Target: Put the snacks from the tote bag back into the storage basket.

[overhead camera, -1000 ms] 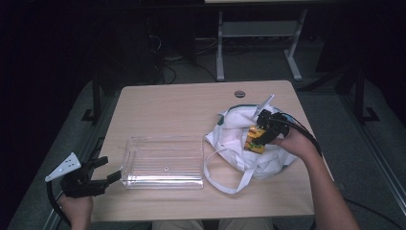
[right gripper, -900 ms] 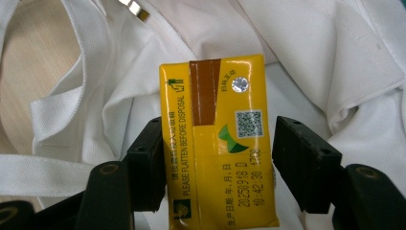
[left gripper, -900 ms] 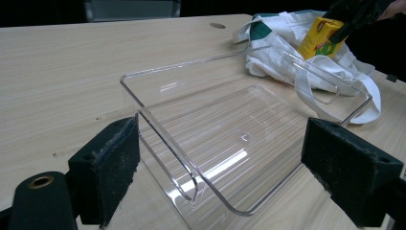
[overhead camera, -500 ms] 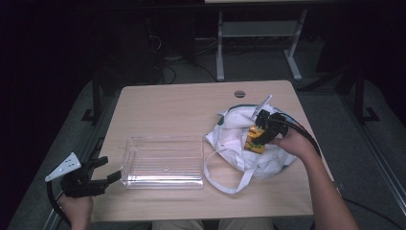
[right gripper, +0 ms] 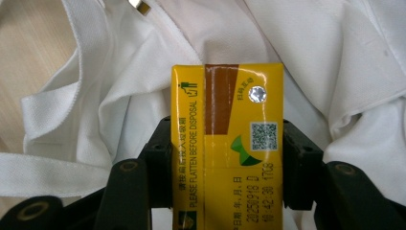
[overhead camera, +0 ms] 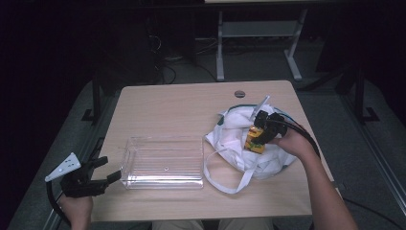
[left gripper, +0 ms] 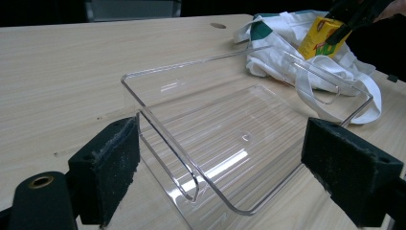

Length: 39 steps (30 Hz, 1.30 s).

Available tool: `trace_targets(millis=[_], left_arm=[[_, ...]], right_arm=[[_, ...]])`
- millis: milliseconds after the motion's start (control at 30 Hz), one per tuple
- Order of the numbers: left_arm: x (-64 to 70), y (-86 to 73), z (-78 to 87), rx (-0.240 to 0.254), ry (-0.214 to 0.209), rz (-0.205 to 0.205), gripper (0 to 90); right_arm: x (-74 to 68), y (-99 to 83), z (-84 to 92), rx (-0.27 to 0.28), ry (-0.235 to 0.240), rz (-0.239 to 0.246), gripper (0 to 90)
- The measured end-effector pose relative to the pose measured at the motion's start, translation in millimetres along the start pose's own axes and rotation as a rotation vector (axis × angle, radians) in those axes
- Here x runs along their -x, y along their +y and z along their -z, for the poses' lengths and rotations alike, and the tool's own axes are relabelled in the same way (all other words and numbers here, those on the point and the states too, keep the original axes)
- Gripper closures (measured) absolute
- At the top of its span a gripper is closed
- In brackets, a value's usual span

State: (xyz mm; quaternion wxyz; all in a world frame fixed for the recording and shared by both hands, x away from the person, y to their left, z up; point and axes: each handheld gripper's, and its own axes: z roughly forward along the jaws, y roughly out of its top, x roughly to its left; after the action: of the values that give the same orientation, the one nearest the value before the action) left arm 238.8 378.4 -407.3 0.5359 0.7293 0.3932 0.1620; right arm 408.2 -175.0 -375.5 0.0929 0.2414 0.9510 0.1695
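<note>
— What is the right gripper (overhead camera: 259, 132) doing over there?

— It is holding a yellow drink carton (right gripper: 228, 143) over the white cloth bag (overhead camera: 239, 143). Its jaws have just been closing, and now the pads are pressing on both sides of the carton, one on each narrow flank. The carton is sitting upright between them, its top with the foil straw hole facing the gripper's own camera.

— And where is that on the table (overhead camera: 182, 103)?

— On the right side, with the bag lying crumpled under it and one long strap (overhead camera: 225, 179) looping out toward the near edge.

— Is the left gripper (overhead camera: 103, 173) doing anything?

— It is hovering at the near left corner of the table with its jaws standing wide and nothing between the pads. It is pointing at the clear plastic tray (left gripper: 158, 103), whose near corner is lying just ahead of the jaws. The tray is sitting just left of the bag, and the strap is nearly touching its right wall.
</note>
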Motion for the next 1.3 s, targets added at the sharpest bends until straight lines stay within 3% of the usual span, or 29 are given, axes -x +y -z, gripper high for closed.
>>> trace_targets(millis=[400, 733, 1033, 1300], left_arm=[[-0.8, 0.1, 1.2, -0.002, 0.005, 0.002, 12.7], [0.1, 0.5, 1.1, 0.002, 0.004, 0.000, 12.7], [1.4, 0.7, 1.1, 0.005, 0.005, -0.001, 12.7], [0.9, 0.5, 1.1, 0.003, 0.006, -0.001, 12.7]], right_arm=[[3.8, 4.4, 5.5, 0.010, 0.007, -0.010, 50.6], [4.4, 4.3, 33.0, 0.073, 0.007, -0.031, 51.0], [-0.3, 3.8, 55.2, 0.108, 0.025, -0.020, 51.3], [-8.0, 5.2, 70.1, 0.105, 0.022, 0.008, 51.6]])
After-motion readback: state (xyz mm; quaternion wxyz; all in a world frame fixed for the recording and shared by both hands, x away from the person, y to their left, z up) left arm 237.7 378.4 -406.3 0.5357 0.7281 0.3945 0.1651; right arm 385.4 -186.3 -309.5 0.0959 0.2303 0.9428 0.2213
